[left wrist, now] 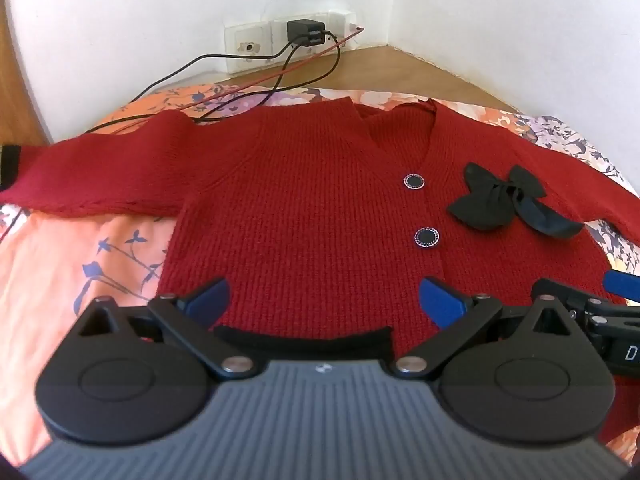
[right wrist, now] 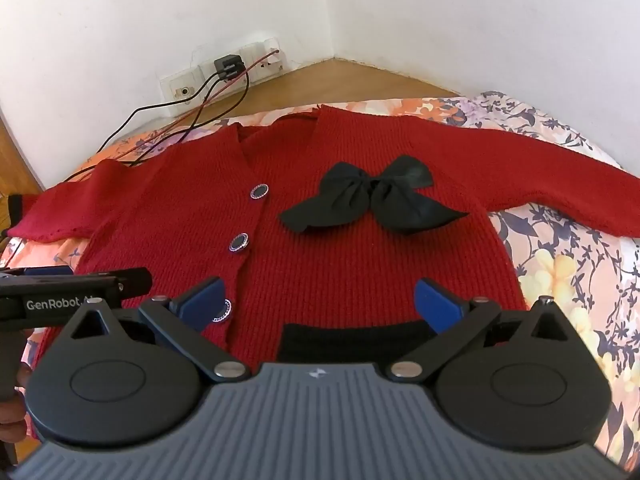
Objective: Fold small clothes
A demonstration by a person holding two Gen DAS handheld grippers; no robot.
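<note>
Cardigan hem is where both tongs sit. The left gripper hangs over the hem with its blue fingers spread wide, nothing between them, the black hem band just under its nose. The right gripper is spread the same way over the other half of the hem, one finger beside the lowest button, the black band below it. Neither pinches any cloth yet.

Outward from there, the red knit lies face up and flat on a floral bedsheet, buttoned, both sleeves stretched sideways, a black bow on the chest. Charger cables trail from a wall socket toward the left shoulder.

The step in hand appears to be taking hold to begin folding. Done well, each tong should bite the band near its own hem corner rather than mid-hem, catching both knit layers so the back comes along. The right one should avoid the button. Lift evenly, keep the hem taut between the tongs, and mind the bow, which will likely bunch the fold.
</note>
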